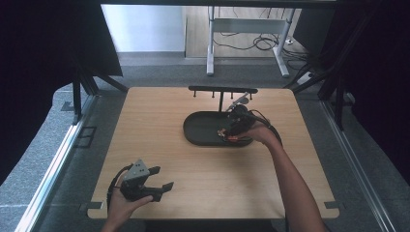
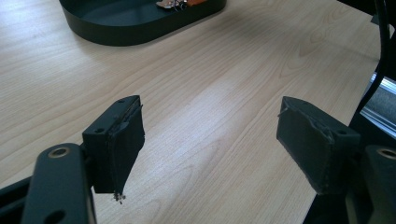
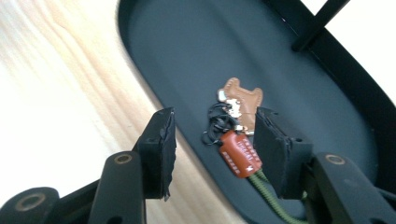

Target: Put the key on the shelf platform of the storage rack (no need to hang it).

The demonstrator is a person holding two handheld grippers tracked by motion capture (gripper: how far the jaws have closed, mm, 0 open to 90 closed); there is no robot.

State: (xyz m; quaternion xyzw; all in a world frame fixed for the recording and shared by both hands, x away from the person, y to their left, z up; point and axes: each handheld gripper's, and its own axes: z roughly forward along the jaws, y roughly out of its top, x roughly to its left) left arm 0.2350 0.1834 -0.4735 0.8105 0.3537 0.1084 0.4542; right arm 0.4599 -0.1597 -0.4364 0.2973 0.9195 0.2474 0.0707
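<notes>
On wood table [image 1: 159, 145]: black oval tray [image 1: 203, 126] w/ keychain [image 3: 240, 144]; grey floor around.

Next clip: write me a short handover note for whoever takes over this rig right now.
Left gripper: jaws open, nothing between them, over the bare near-left part of the wooden table.
Right gripper: over the near rim of the black oval tray, jaws open; nothing gripped.
Keychain, with a brown leather charm, red-brown tag, black rings and green cord: lies in the tray, between the right jaws.
Done: keychain is in the tray.
Left: probably draw the right gripper clear; the black peg rack stands behind the tray.
</notes>
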